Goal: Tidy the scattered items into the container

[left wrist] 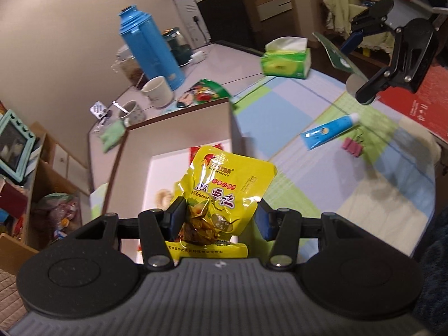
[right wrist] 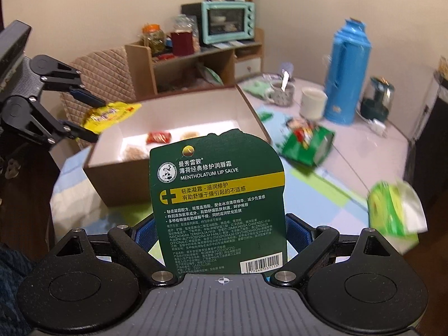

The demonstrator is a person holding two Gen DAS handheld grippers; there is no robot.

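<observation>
While the left gripper (left wrist: 219,218) holds its fingers clamped on a crinkly yellow chestnut snack pouch (left wrist: 224,193) above the open cardboard box (left wrist: 179,128) at frame centre, the right gripper (right wrist: 221,232) pinches a stiff green lip-salve card (right wrist: 218,196). Both look light; the slippery foil seems best gripped at its sealed edge. Box contents are blurred, partly hidden.
</observation>
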